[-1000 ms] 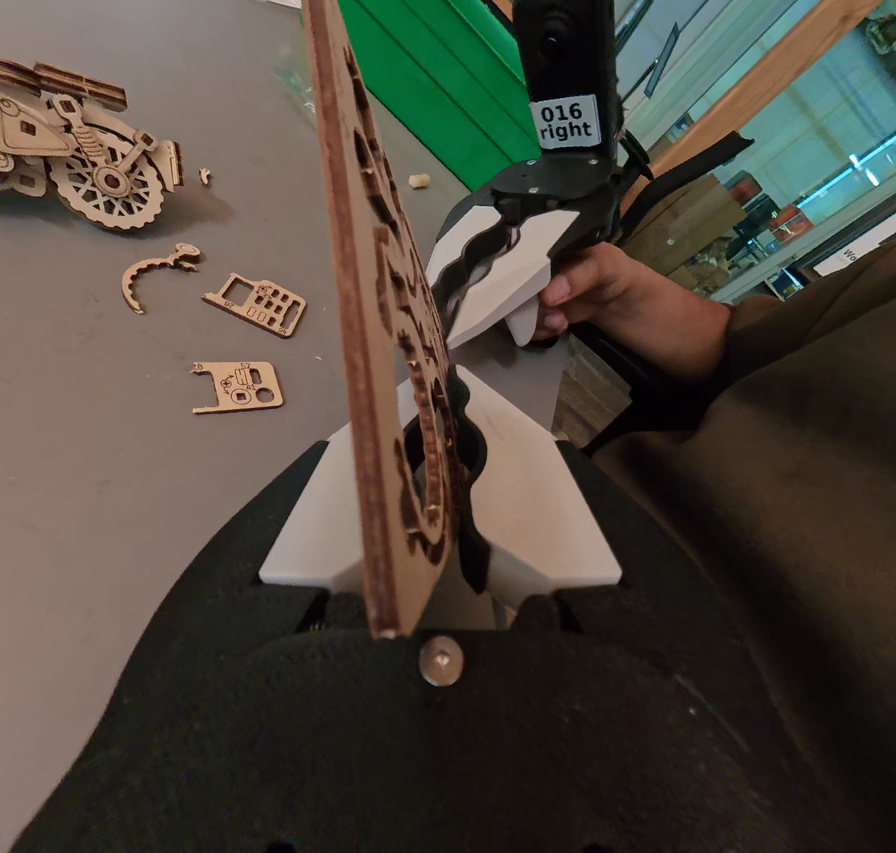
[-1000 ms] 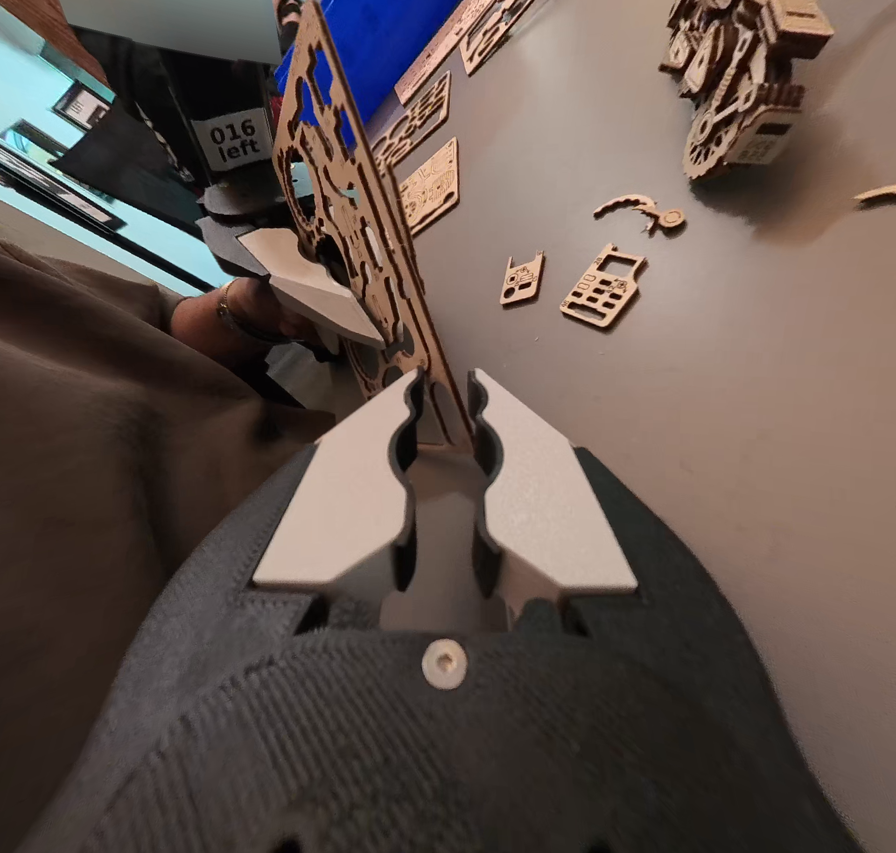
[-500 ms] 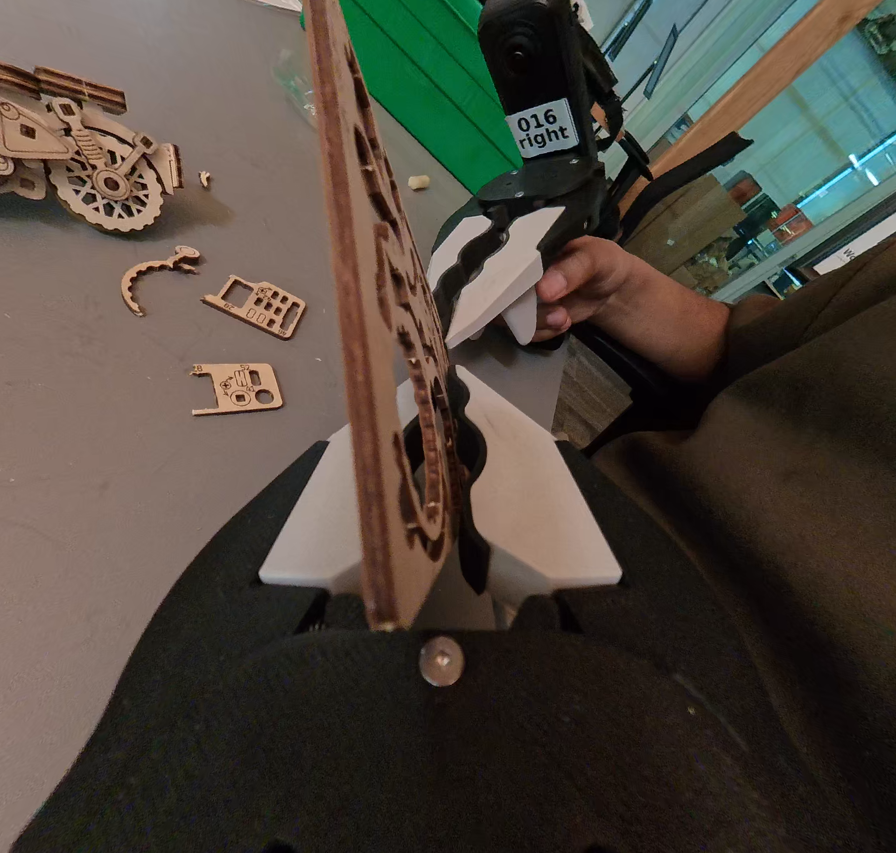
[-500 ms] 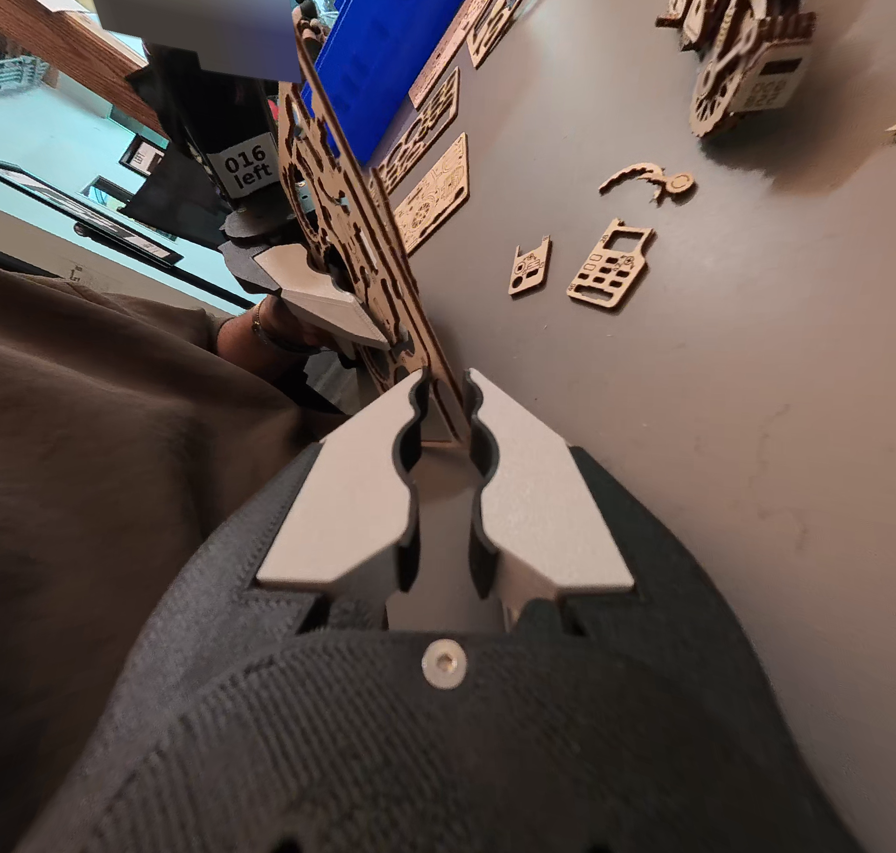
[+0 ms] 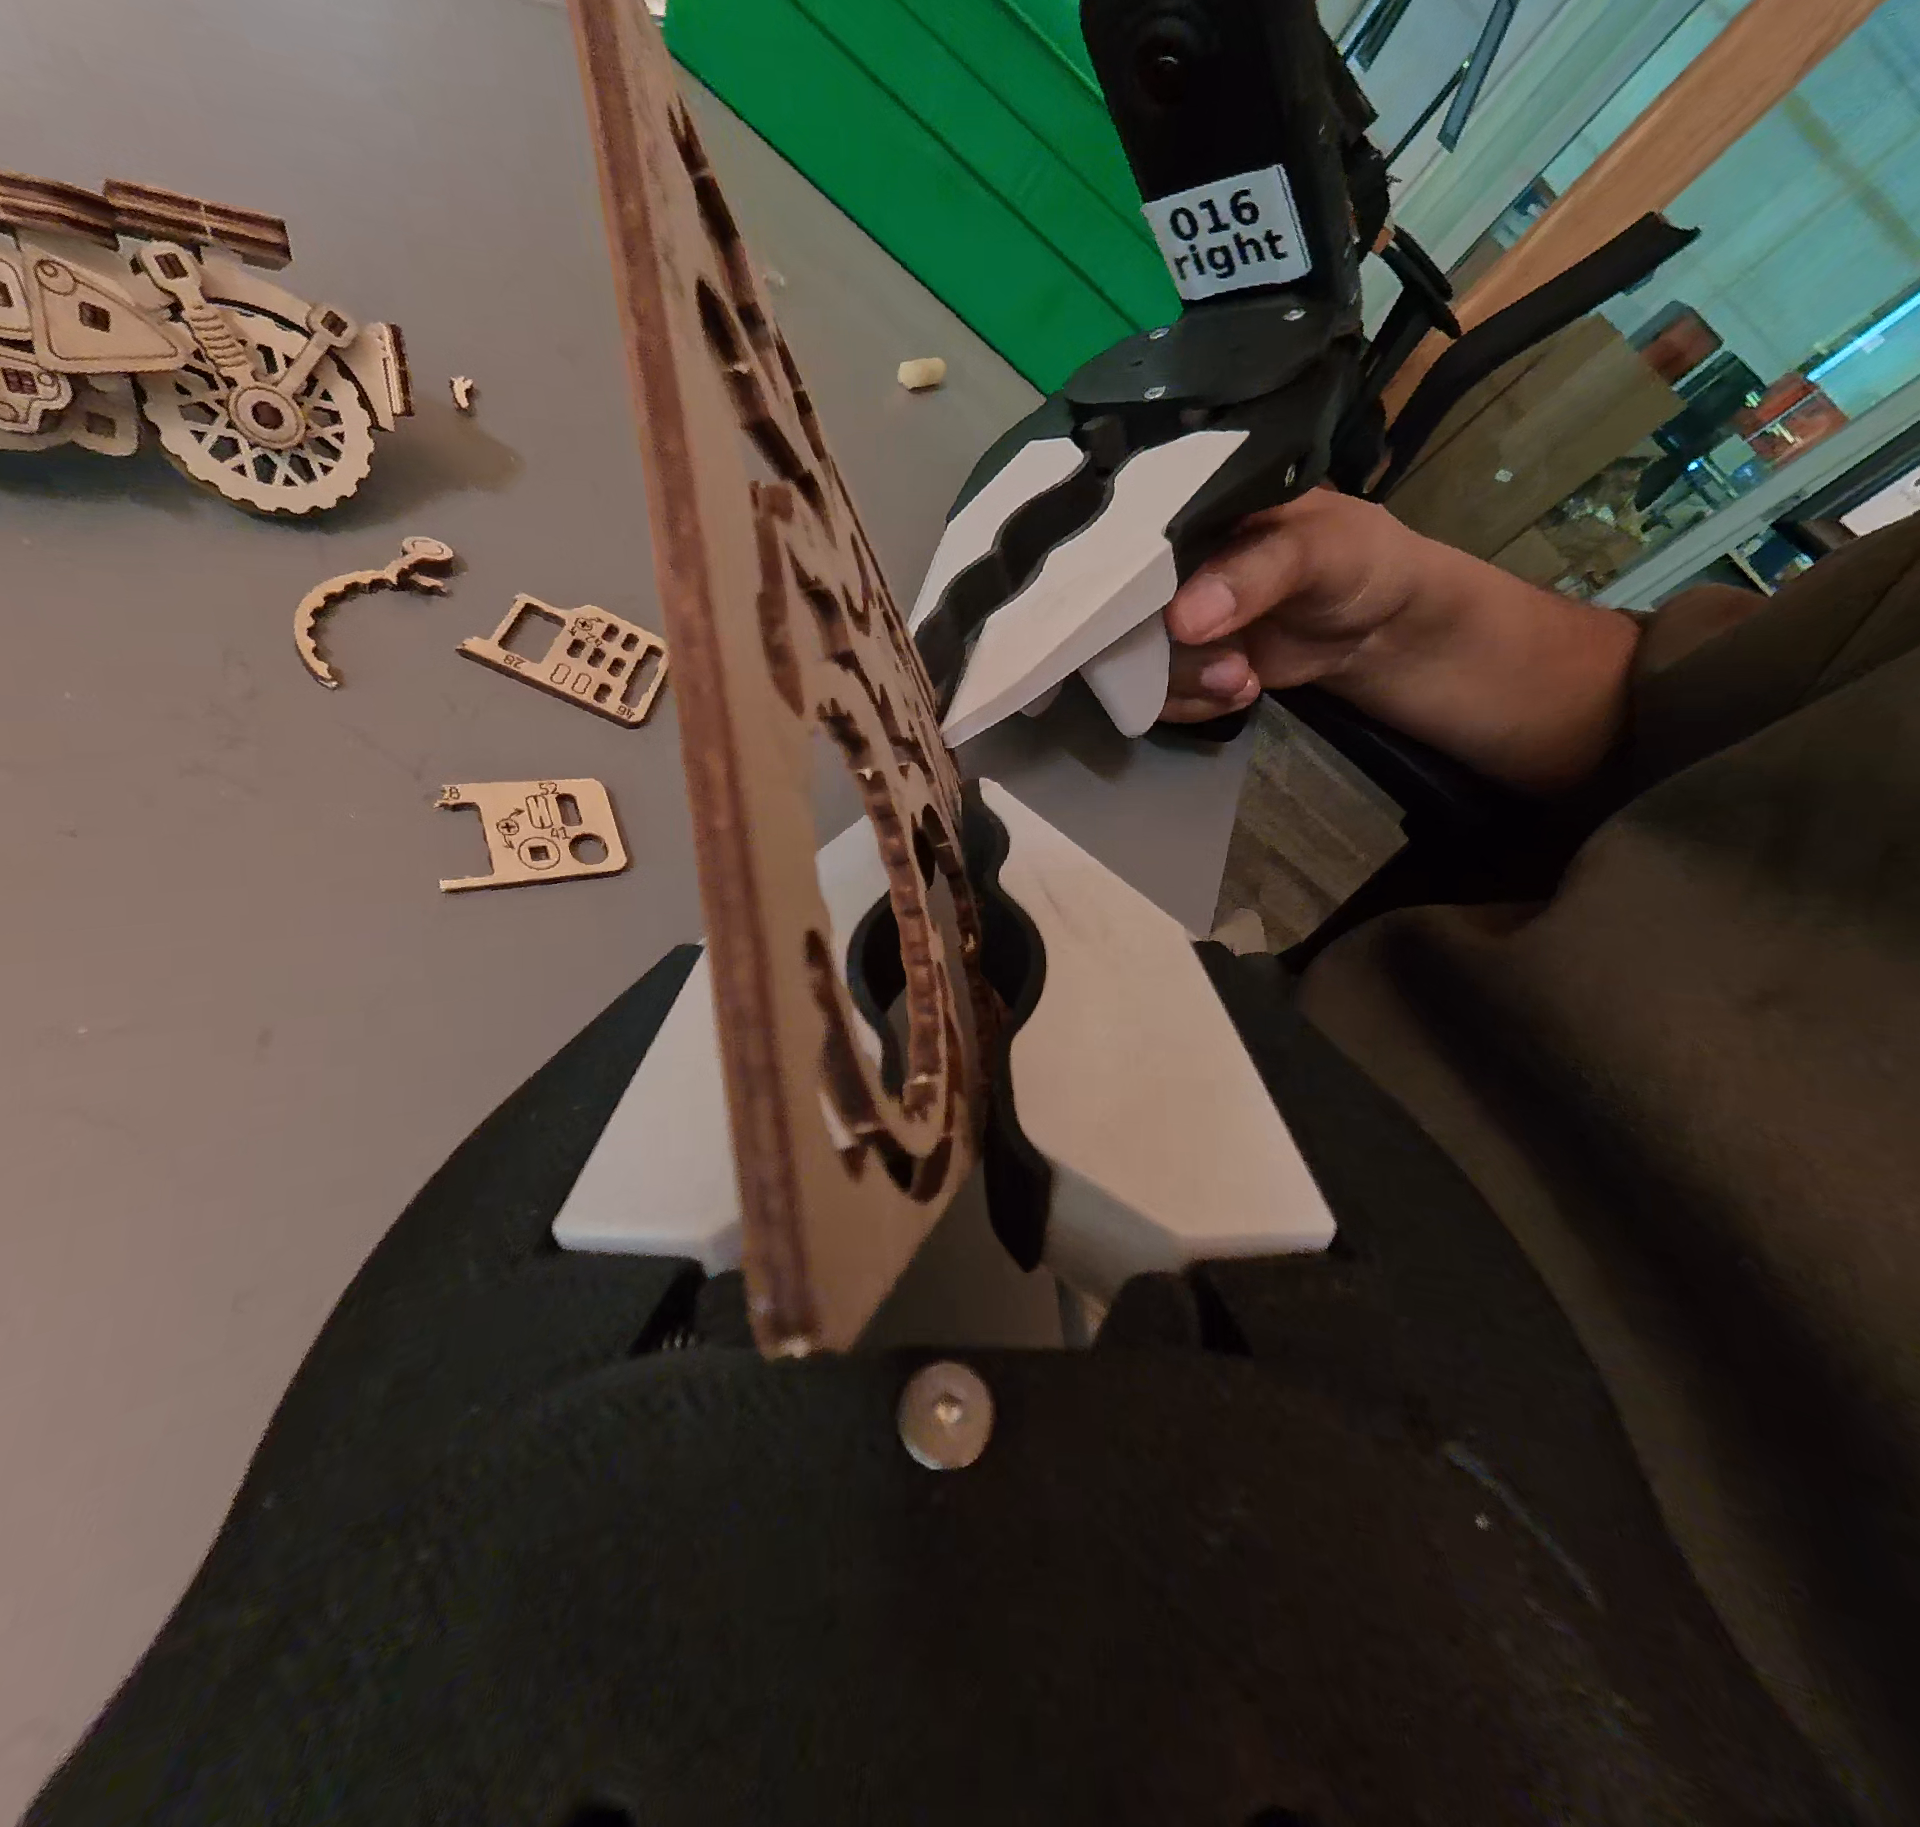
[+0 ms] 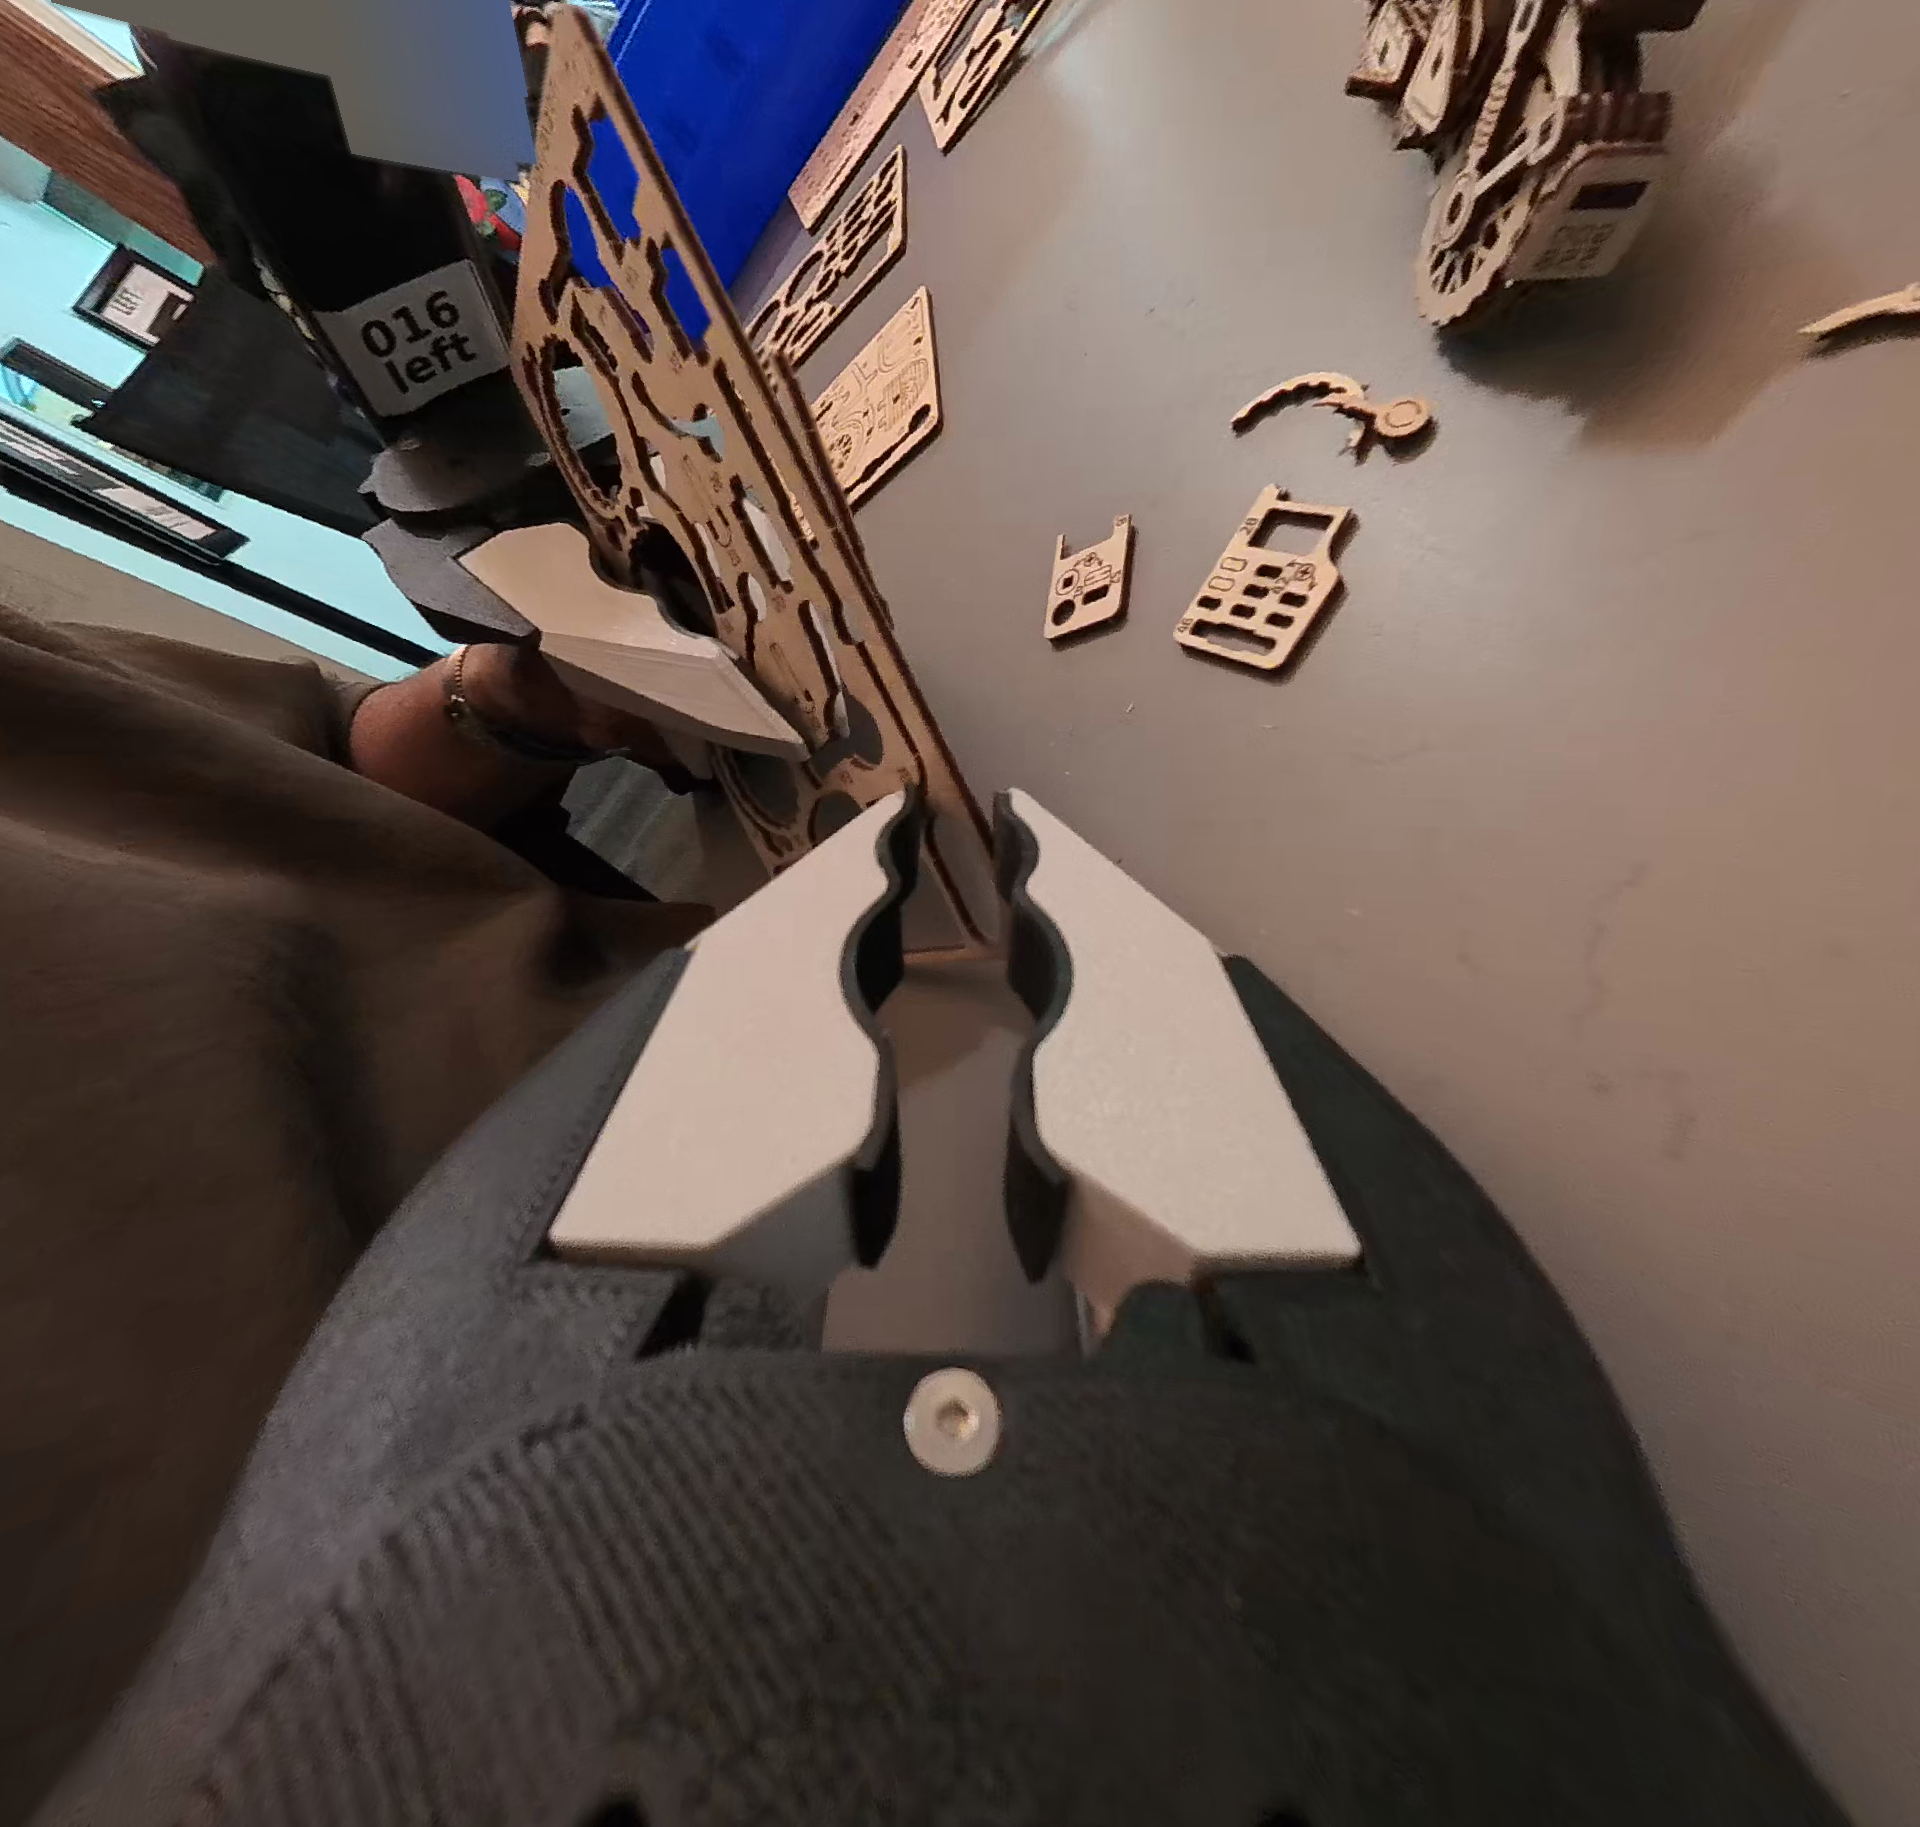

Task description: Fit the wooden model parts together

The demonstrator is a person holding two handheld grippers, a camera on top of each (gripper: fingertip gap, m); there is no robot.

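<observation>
Left tool grips wooden sheet (edge-on); right tool at corner.

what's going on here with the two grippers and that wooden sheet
A person is working on a wooden model kit. The left gripper is shut on a cut-out wooden sheet, holding it upright on edge. The right gripper has its fingertips at the sheet's edge, not clearly clamped. Three loose parts and a half-built model lie on the grey table.

A thin laser-cut wooden sheet stands on edge, many part shapes already cut out of it. Three loose cut parts lie flat on the grey table, near a part-built wheeled model
</observation>
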